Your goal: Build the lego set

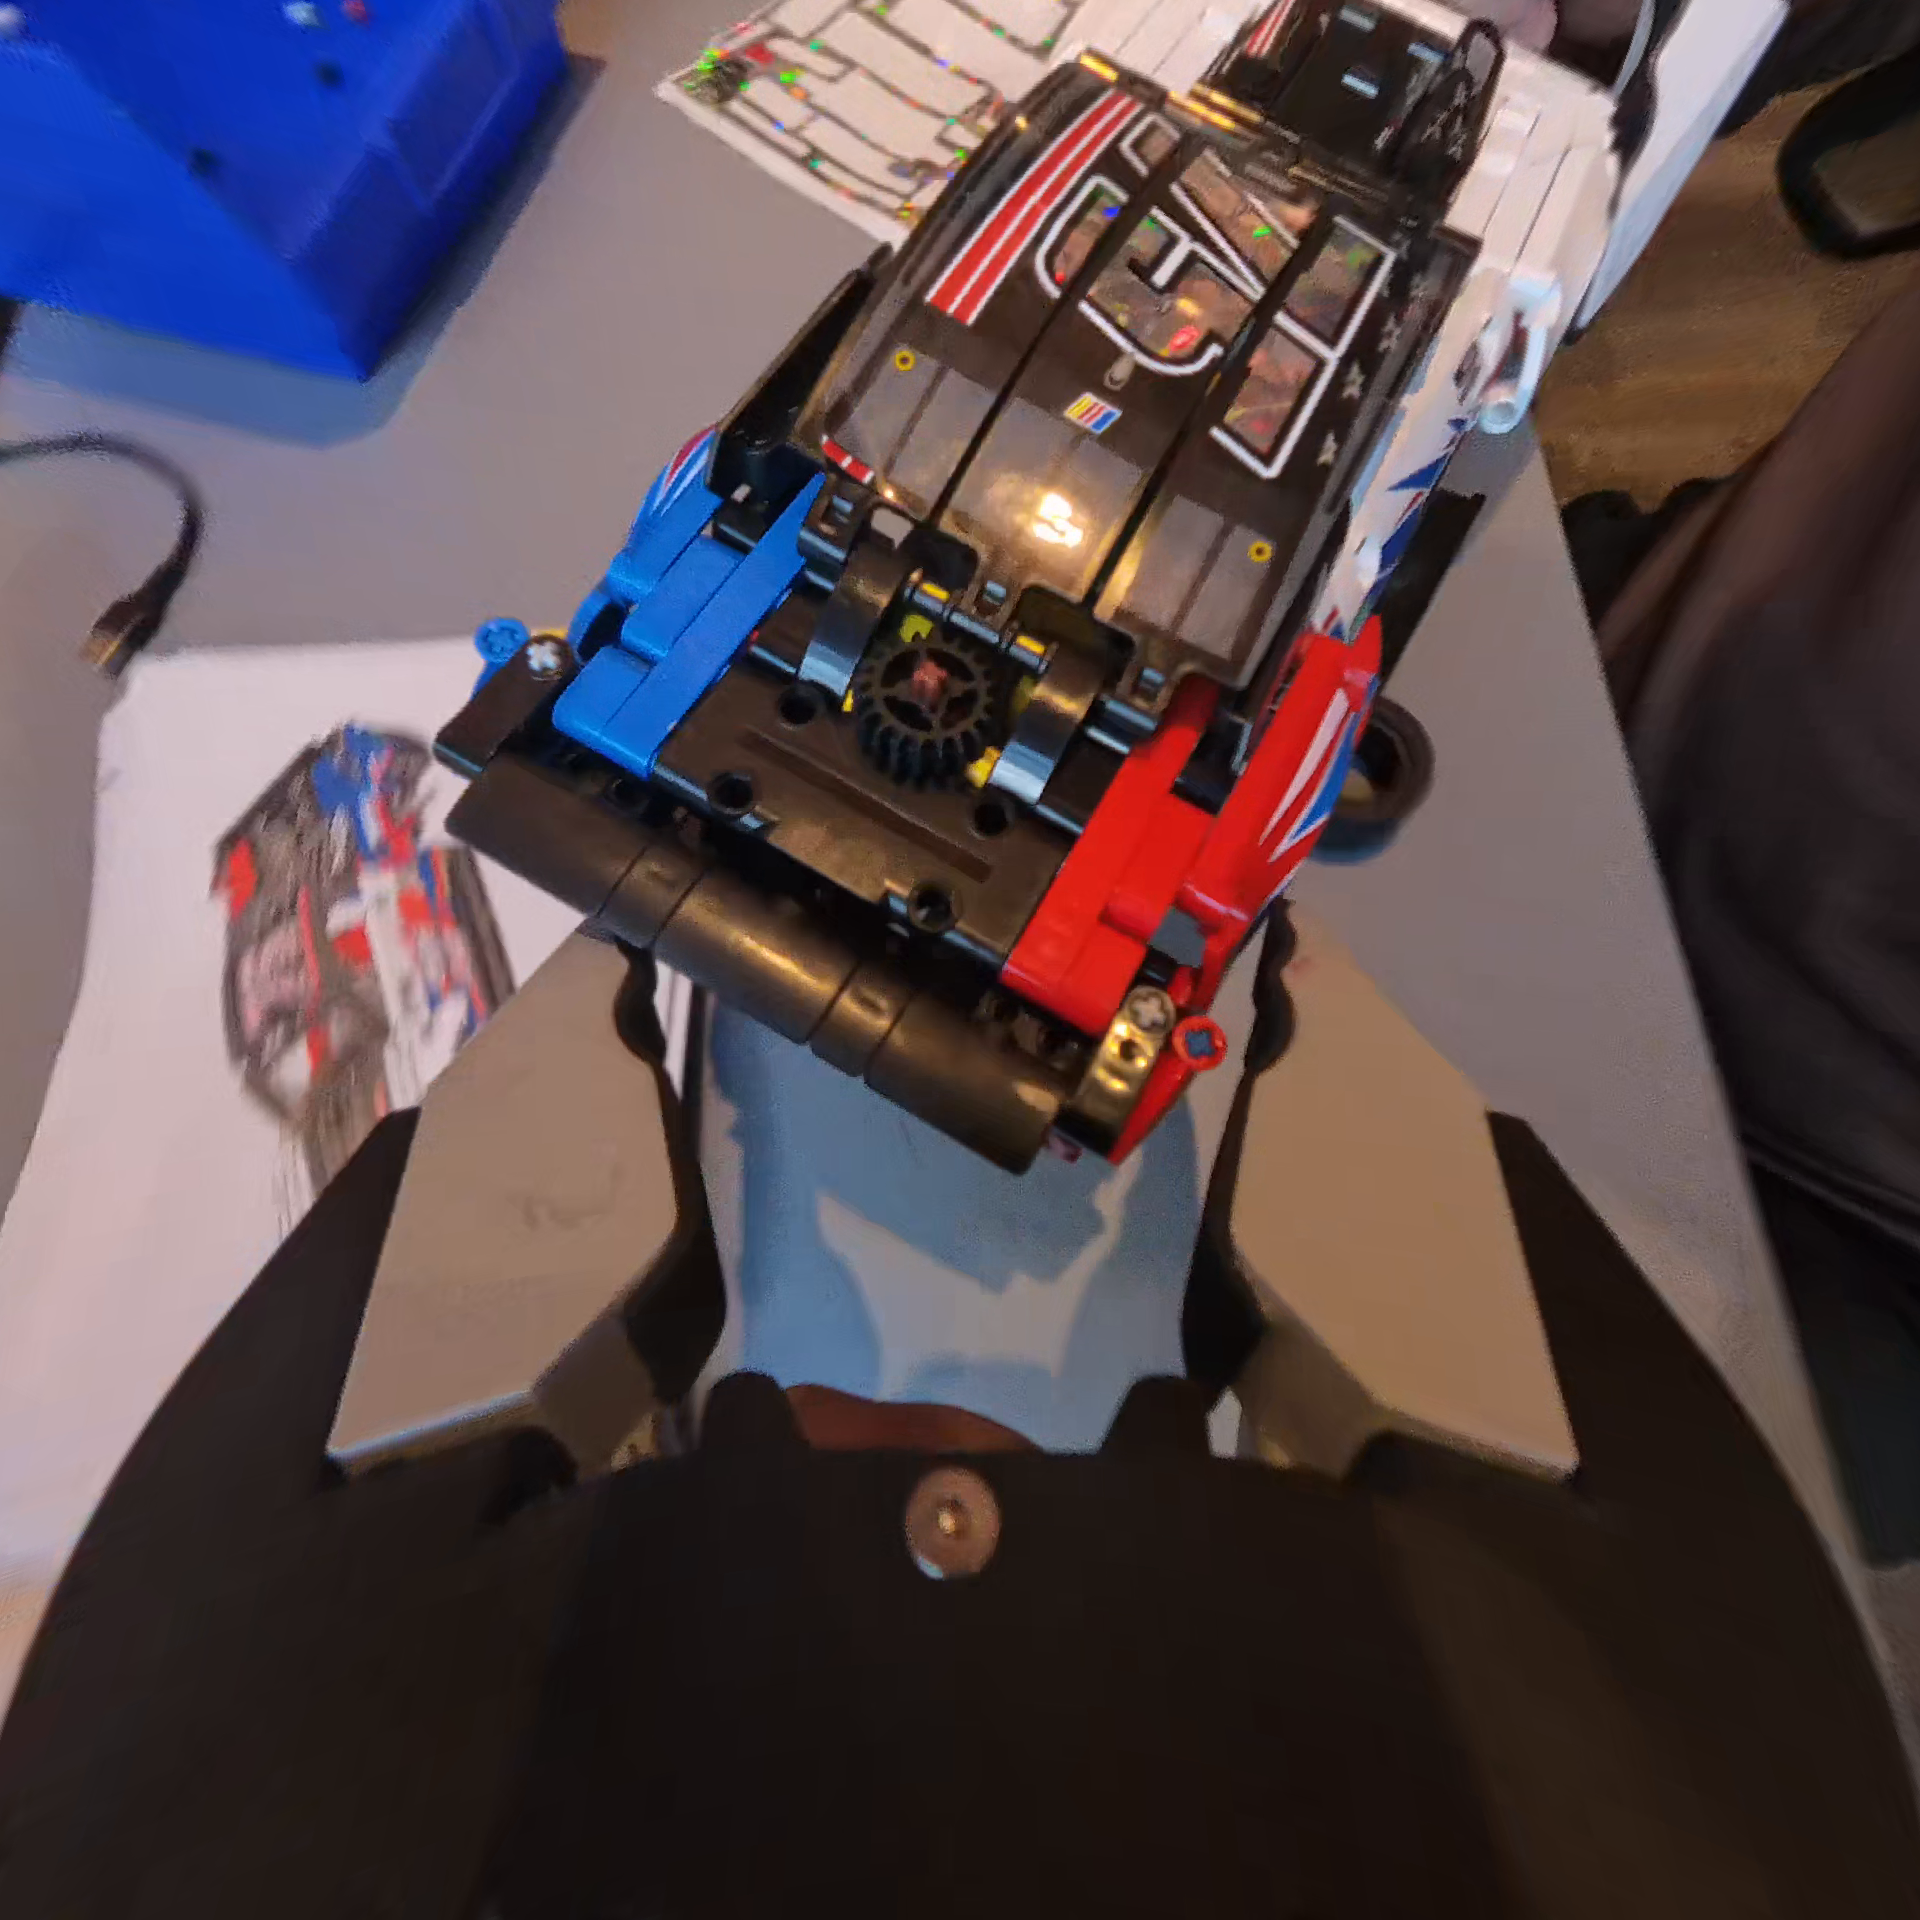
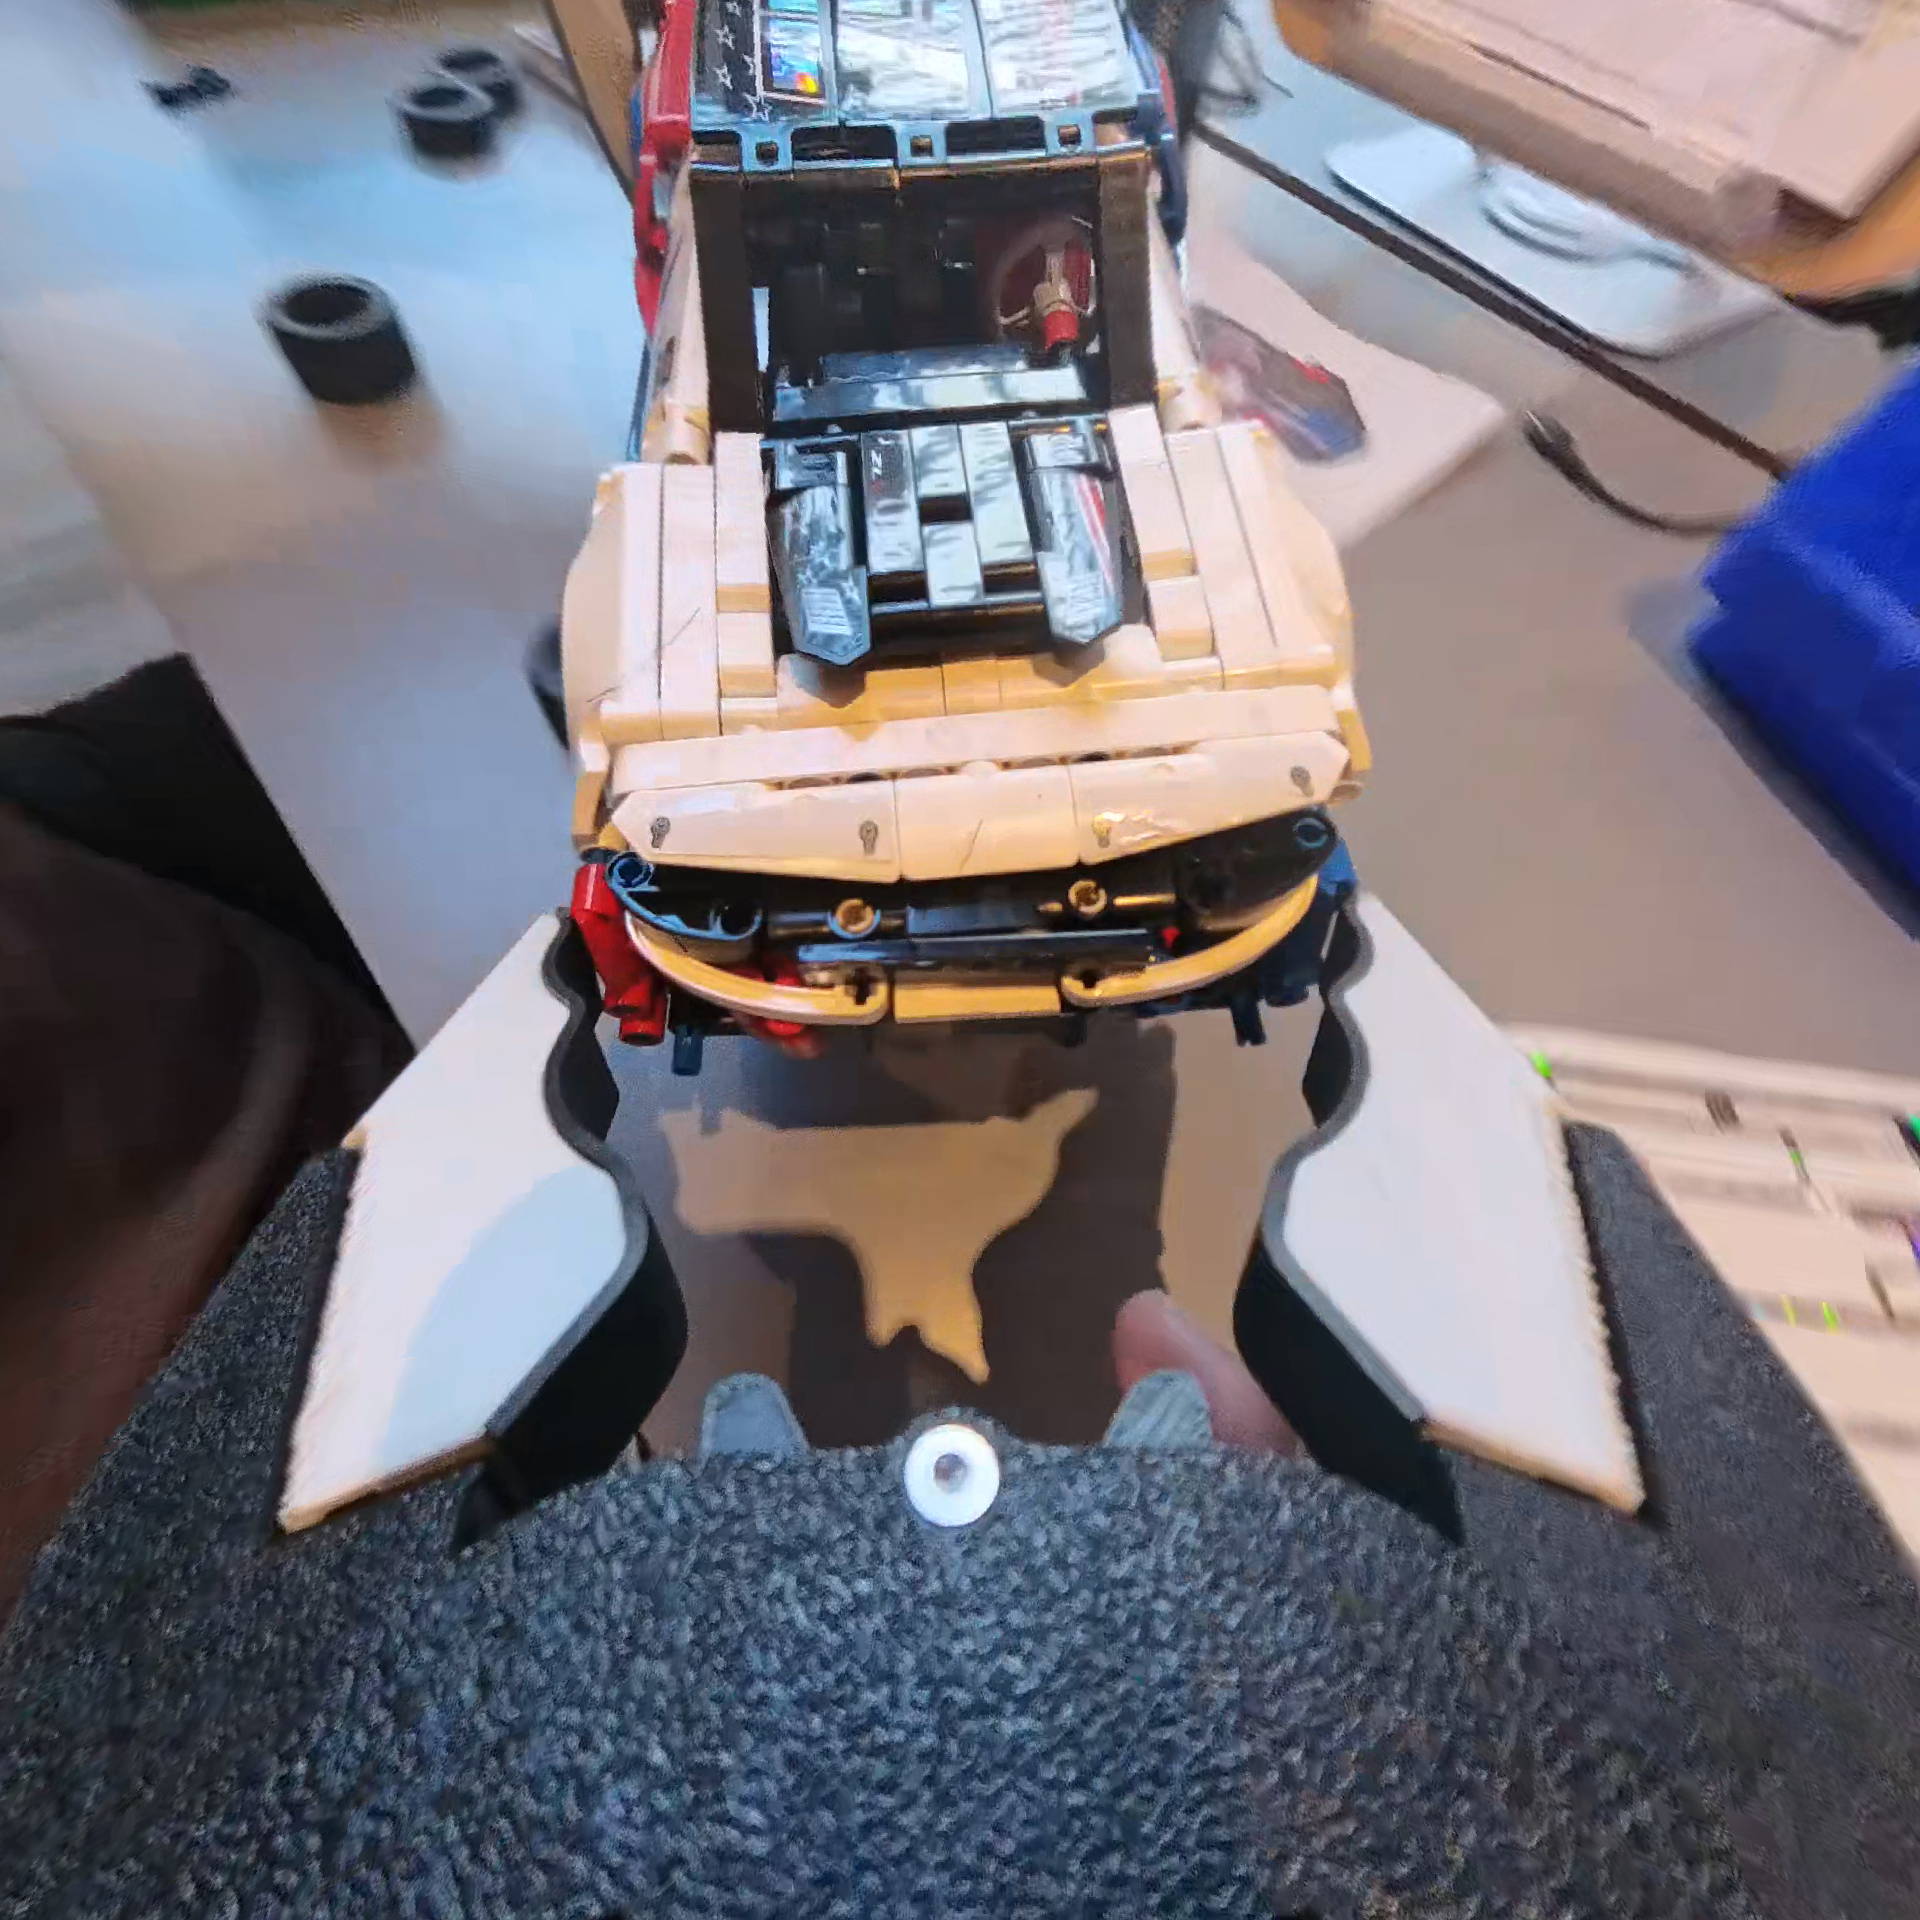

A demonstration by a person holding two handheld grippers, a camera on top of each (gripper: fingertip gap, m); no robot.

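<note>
The car (image 1: 1039, 582) fills the upper middle of the left wrist view, rear end toward the camera, its black bumper just above the left claw (image 1: 956, 997). That claw's two fingers are spread on either side of the car's tail; the tips reach the bumper's corners, but whether they press it cannot be told.

In the right wrist view the car (image 2: 956, 623) shows its white nose in the centre of the frame, and the right claw (image 2: 956, 977) is spread, its finger tips flanking the front bumper at both lower corners. Contact there is also unclear.

A blue bin (image 1: 260, 177) sits in the upper left of the left wrist view; its contents are hidden. The same bin (image 2: 1818, 623) appears at the right edge of the right wrist view, blurred.

Only the left wrist view shows the black roof with red stripes, the rear gear (image 1: 925, 707), the booklet (image 1: 312, 914) at lower left on the counter (image 1: 468, 416), a cable (image 1: 145, 582) and a sticker sheet (image 1: 852, 104) at the top. Only the right wrist view shows the white hood, the open cabin and three loose tyres (image 2: 338, 338) at upper left.
</note>
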